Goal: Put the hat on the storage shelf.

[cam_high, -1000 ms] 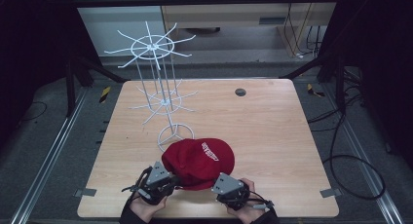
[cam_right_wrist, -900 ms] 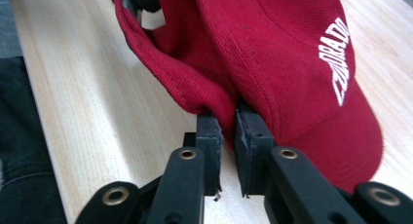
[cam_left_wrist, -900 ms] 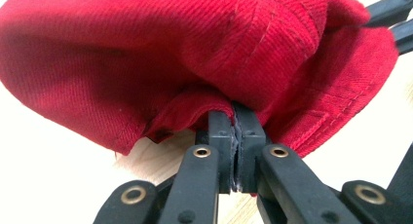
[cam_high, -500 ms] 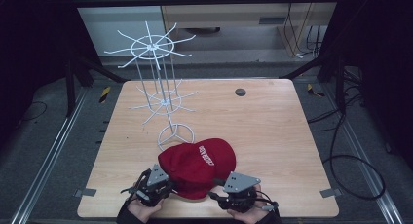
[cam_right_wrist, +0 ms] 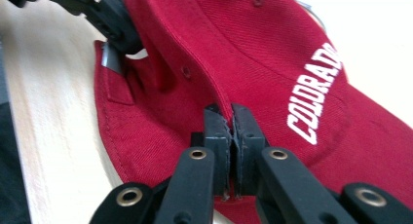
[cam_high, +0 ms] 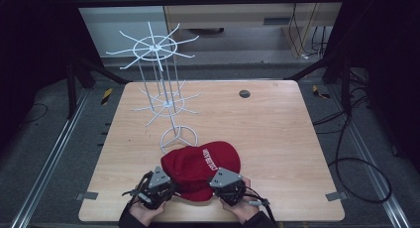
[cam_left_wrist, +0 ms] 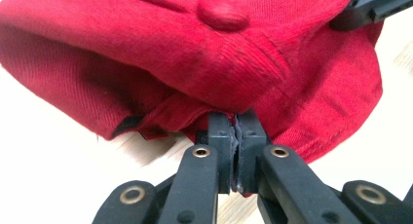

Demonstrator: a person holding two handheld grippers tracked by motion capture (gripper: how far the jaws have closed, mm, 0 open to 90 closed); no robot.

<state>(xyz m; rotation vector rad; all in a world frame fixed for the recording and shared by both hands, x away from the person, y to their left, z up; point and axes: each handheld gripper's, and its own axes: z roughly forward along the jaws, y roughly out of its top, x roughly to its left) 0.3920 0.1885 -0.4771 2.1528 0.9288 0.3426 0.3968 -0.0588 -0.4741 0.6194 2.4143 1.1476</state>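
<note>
A pale wooden table (cam_high: 277,139) is seen from above, ringed by a dark metal frame and floor rails. At its far left a white wire display rack (cam_high: 166,94) stands upright on a round wire base, with two tiers of spoke-like arms; nothing hangs on it. A small dark round disc (cam_high: 244,93) lies on the table near the far edge, well apart from everything else.

The red baseball cap (cam_high: 200,166) lies on the table near the person's edge, just in front of the rack's base and close to touching it. White lettering reading COLORADO (cam_right_wrist: 311,97) is stitched across its front panel, and a fabric-covered button (cam_left_wrist: 223,13) sits at the top of the crown.

The left gripper (cam_high: 161,187) is held at the cap's left side. In the left gripper view (cam_left_wrist: 236,131) its jaws are pressed together on a fold of the red cloth at the cap's lower edge.

The right gripper (cam_high: 224,184) is held at the cap's near right side. Its jaws have just been closing, and in the right gripper view (cam_right_wrist: 233,124) they are pinched tight on a seam of the cap's fabric, with the cloth caught between the pads.
</note>
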